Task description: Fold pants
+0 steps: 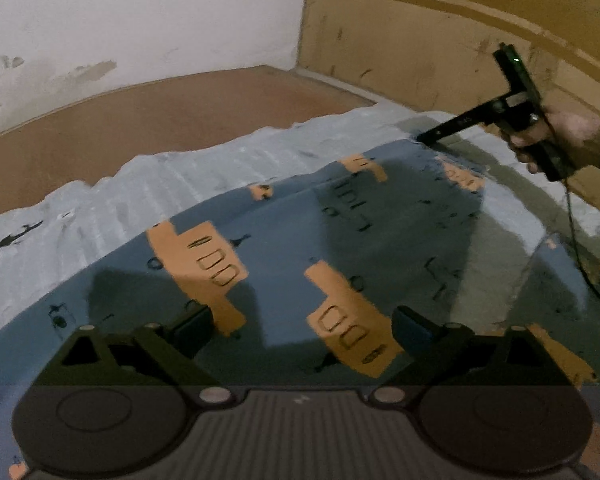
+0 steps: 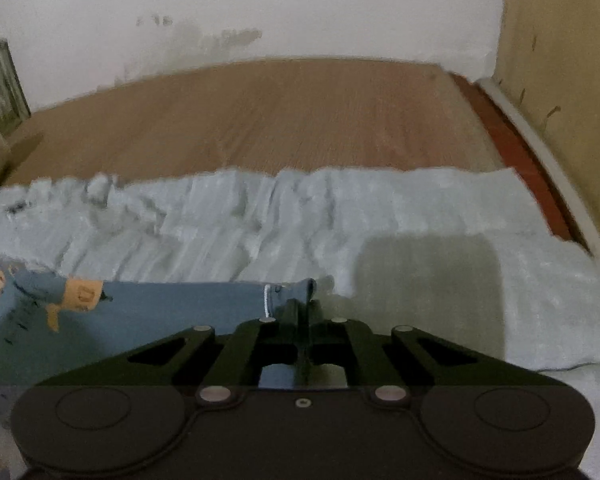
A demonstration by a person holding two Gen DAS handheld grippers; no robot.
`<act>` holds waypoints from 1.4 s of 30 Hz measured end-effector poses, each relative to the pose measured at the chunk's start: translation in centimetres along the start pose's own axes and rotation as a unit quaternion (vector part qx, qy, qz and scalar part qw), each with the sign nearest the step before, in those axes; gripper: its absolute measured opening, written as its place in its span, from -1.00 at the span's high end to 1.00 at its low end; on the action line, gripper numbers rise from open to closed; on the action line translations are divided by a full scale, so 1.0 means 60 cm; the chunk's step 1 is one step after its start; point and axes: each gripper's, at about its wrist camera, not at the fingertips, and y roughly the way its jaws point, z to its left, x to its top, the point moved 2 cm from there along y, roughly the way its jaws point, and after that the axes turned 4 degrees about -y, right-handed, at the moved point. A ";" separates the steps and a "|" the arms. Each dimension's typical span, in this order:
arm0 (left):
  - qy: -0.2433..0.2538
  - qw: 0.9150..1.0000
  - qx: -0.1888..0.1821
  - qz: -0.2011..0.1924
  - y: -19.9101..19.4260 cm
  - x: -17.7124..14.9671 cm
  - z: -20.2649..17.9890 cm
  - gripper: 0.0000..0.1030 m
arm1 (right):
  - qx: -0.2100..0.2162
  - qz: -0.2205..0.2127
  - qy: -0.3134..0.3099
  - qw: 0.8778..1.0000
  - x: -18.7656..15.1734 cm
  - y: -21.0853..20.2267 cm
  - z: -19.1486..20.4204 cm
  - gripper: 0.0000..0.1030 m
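Note:
Blue pants [image 1: 284, 248] with orange patches and black prints lie spread flat on a pale fluffy blanket [image 1: 140, 184]. My left gripper [image 1: 302, 326] hovers just over the near part of the pants, jaws wide open, nothing between the pads. At the far right corner of the pants, a hand holds my right gripper [image 1: 432, 136] with its tip on the fabric. In the right wrist view that gripper [image 2: 300, 312] is shut on the stitched corner of the pants [image 2: 292, 292], and the rest of the pants [image 2: 172, 300] stretches away to the left.
The blanket [image 2: 340, 208] lies on a brown wooden surface [image 2: 260, 112] that ends at a white wall. A tan panel [image 1: 420, 40] stands along the right side. A black cable [image 1: 576, 248] hangs from the right gripper across the blanket.

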 end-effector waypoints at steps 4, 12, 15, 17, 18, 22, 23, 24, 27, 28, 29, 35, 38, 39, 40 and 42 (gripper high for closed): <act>-0.008 1.000 0.006 -0.003 -0.026 -0.009 0.015 -0.93 | -0.034 0.003 0.011 0.999 -0.010 0.014 -0.001 0.33; -0.041 0.997 0.062 0.008 -0.135 -0.062 0.096 -0.97 | 0.084 -0.060 0.008 0.995 -0.008 -0.103 0.049 -0.90; -0.055 0.996 0.077 0.005 -0.187 -0.081 0.114 -0.99 | 0.131 -0.063 -0.036 0.989 -0.011 -0.144 0.115 -0.99; -0.055 0.994 0.090 0.002 -0.222 -0.094 0.121 -0.99 | 0.158 -0.059 -0.059 0.984 -0.012 -0.167 0.167 -0.99; -0.052 0.994 0.099 0.002 -0.238 -0.101 0.124 -0.99 | 0.172 -0.057 -0.072 0.981 -0.014 -0.178 0.193 -0.99; -0.036 0.991 0.122 0.031 -0.281 -0.134 0.136 -0.99 | 0.247 -0.038 -0.125 0.960 -0.025 -0.210 0.311 -0.99; -0.028 0.991 0.128 0.042 -0.287 -0.145 0.137 -0.99 | 0.266 -0.024 -0.139 0.954 -0.031 -0.214 0.345 -0.99; -0.022 0.990 0.131 0.053 -0.295 -0.158 0.140 -0.99 | 0.276 -0.011 -0.153 0.949 -0.036 -0.216 0.375 -0.99; -0.016 0.988 0.140 0.057 -0.323 -0.195 0.149 -0.99 | 0.272 0.020 -0.189 0.943 -0.051 -0.216 0.453 -0.99; -0.015 0.988 0.145 0.051 -0.332 -0.198 0.154 -0.99 | 0.267 0.022 -0.202 0.942 -0.055 -0.217 0.472 -0.99; -0.014 0.987 0.152 0.041 -0.340 -0.196 0.162 -0.99 | 0.263 0.020 -0.217 0.940 -0.057 -0.220 0.491 -0.99; -0.042 0.985 0.168 -0.008 -0.333 -0.116 0.246 -0.99 | 0.195 -0.024 -0.290 0.937 -0.046 -0.224 0.527 -0.99; -0.036 0.985 0.167 -0.006 -0.292 -0.076 0.284 -0.91 | 0.177 -0.024 -0.278 0.944 -0.028 -0.205 0.506 -0.99; -0.031 0.986 0.162 -0.002 -0.277 -0.066 0.294 -0.77 | 0.174 -0.027 -0.273 0.946 -0.022 -0.198 0.499 -0.99; -0.026 0.987 0.158 0.003 -0.264 -0.061 0.301 -0.65 | 0.169 -0.033 -0.268 0.948 -0.017 -0.192 0.488 -0.99; -0.013 0.989 0.143 0.020 -0.235 -0.053 0.311 -0.56 | 0.164 -0.043 -0.263 0.950 -0.011 -0.181 0.471 -0.99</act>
